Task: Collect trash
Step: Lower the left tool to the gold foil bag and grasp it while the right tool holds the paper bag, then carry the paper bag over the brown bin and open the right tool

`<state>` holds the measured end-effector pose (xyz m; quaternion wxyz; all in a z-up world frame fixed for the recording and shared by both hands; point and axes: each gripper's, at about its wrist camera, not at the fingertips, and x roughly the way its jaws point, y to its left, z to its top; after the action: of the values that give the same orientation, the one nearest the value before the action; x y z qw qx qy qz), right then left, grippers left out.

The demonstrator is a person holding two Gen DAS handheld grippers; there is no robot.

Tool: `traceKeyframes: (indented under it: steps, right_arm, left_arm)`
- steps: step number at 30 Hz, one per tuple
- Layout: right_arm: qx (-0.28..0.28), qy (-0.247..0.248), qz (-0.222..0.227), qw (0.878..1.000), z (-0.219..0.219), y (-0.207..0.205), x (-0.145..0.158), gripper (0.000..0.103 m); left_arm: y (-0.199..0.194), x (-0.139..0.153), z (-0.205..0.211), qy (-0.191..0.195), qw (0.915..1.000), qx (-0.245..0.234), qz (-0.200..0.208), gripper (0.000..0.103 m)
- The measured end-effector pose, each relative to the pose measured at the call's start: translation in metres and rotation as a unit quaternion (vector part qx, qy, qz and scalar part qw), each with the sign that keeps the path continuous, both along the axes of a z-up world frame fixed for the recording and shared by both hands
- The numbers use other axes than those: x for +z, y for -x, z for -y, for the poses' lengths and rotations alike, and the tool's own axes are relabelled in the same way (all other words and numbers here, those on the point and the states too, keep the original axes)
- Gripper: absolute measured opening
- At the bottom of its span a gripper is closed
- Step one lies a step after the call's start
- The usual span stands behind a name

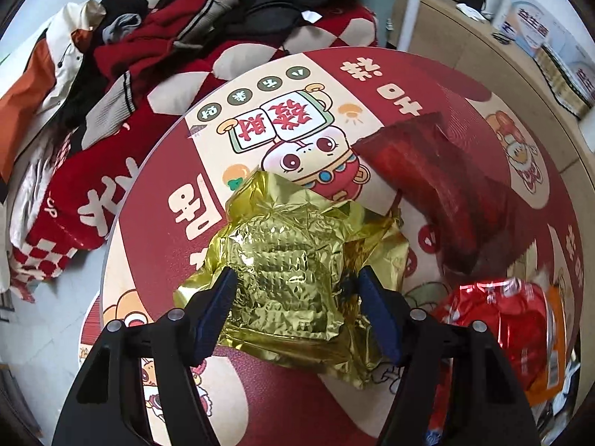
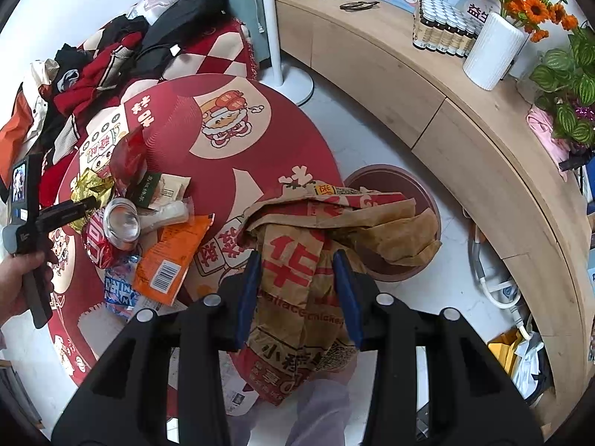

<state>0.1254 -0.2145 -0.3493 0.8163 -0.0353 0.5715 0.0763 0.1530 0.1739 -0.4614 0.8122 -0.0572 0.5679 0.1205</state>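
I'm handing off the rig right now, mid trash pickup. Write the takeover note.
Left gripper: jaws open astride the gold foil wrapper on the round table, not yet gripping.
Right gripper: shut on the brown paper bag, hanging between the table edge and the bin.
Left: foil, dark red pouch, red packet, orange packet, can.
Nothing visibly binned yet.

Gold crinkled foil wrapper [image 1: 286, 260] on a red-and-cream cartoon-print table [image 1: 305, 74].
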Motion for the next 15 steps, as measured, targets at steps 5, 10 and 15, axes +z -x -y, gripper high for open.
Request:
traceKeyframes:
  steps: [5,10,15]
  right_arm:
    - [-0.005,-0.002,0.002,1.000,0.005,-0.004,0.002,0.041]
    - [-0.007,-0.007,0.011,1.000,0.007,-0.011,0.013,0.041]
    - [-0.005,-0.011,0.026,1.000,0.002,-0.017,0.034,0.041]
  left_arm:
    - [-0.004,0.004,0.010,0.004,0.9989,-0.047,0.001,0.011]
    - [0.000,0.013,0.003,0.025,0.9991,-0.033,-0.005,0.006]
    - [0.010,0.044,-0.009,0.029,0.9991,-0.029,0.010,0.005]
